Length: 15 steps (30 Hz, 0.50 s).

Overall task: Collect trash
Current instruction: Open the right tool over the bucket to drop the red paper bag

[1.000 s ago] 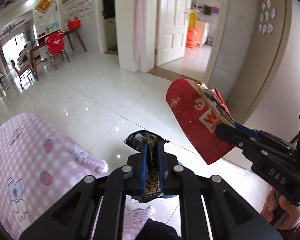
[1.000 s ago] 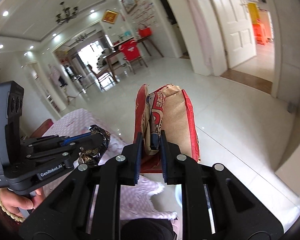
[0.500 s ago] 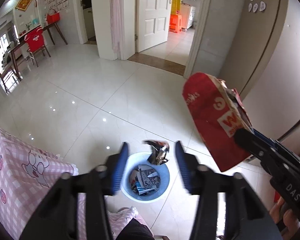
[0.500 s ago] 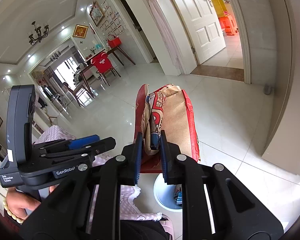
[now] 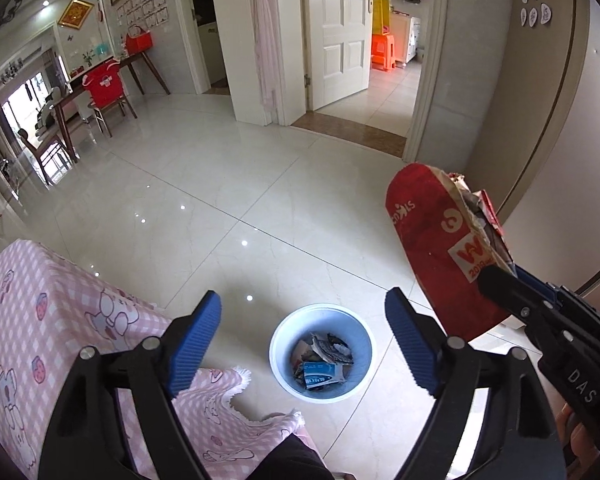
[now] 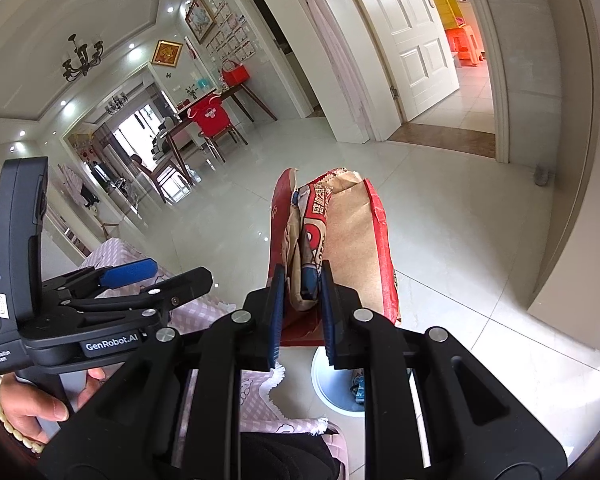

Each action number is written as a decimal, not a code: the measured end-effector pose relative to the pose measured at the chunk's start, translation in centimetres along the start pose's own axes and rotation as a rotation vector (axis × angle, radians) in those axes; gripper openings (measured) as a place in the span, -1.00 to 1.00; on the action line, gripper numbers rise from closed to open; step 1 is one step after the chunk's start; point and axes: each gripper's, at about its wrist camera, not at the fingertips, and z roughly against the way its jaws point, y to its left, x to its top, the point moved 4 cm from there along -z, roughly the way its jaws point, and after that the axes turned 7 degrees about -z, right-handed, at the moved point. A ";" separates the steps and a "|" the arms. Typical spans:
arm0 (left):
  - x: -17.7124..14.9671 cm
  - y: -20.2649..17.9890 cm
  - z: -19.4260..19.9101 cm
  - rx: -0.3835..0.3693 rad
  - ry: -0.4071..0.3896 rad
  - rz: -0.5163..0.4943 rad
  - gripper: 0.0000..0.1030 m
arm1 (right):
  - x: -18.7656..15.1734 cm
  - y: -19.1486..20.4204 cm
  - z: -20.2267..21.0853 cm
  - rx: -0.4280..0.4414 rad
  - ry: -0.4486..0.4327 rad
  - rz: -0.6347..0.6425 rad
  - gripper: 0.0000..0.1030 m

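Left gripper (image 5: 304,344) is opening, empty, over the bin (image 5: 278,344); right gripper (image 6: 300,308) (clamped on the red bag (image 6: 360,248)) should drop next.

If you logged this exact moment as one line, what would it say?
left gripper: opening, nothing between fingers, above bin | right gripper: shut on red paper bag | bin: holds wrappers, on floor beside pink cloth

pink checked cloth (image 5: 60,320), white door (image 5: 338,32), red chair (image 5: 106,84), chandelier (image 6: 82,58)
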 end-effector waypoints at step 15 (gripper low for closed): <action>-0.8 3.3 2.0 0.088 -0.006 0.049 0.67 | -0.3 1.7 -2.5 0.024 0.016 0.035 -0.21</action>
